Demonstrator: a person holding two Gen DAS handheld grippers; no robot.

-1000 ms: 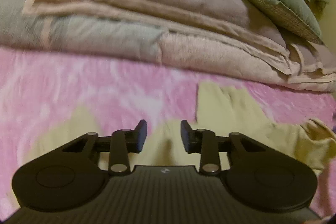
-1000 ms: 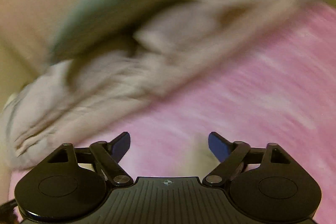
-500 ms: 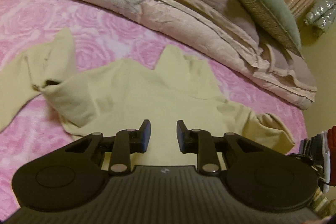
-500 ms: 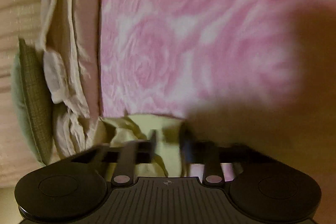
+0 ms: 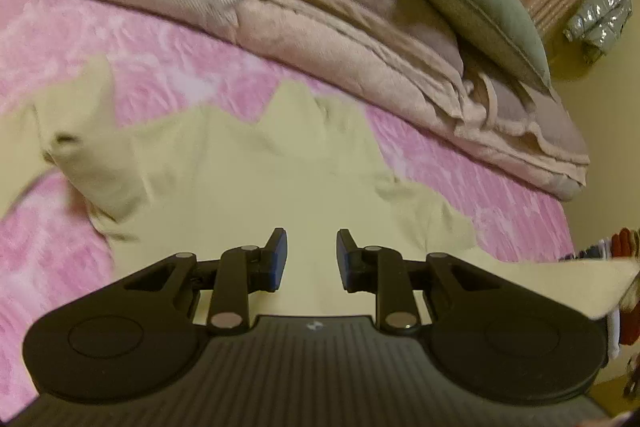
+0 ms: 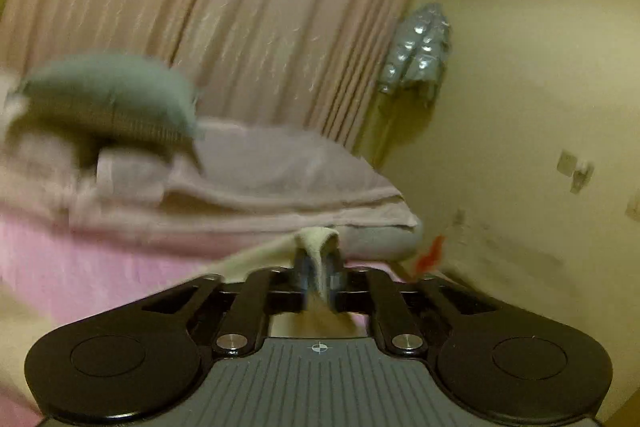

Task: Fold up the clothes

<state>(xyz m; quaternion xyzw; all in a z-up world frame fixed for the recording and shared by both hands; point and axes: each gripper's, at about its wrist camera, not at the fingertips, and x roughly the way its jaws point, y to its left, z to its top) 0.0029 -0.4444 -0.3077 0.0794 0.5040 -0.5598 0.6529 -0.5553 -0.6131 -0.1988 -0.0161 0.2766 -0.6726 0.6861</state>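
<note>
Now; one shirt [image 5: 256, 179]; left tongs [image 5: 308, 259] apart, empty; right tongs [image 6: 318, 281] pinching shirt

The right tool [image 6: 318, 277] has pinched the yellow shirt's [image 6: 316, 239] sleeve and lifted it off the pink bedspread [image 6: 100, 259]

One yellow garment [image 5: 256, 187], one green cushion [image 5: 472, 7], two claws [image 5: 308, 259].

Pale yellow top [image 5: 256, 179], spread flat, one sleeve lifted
</note>
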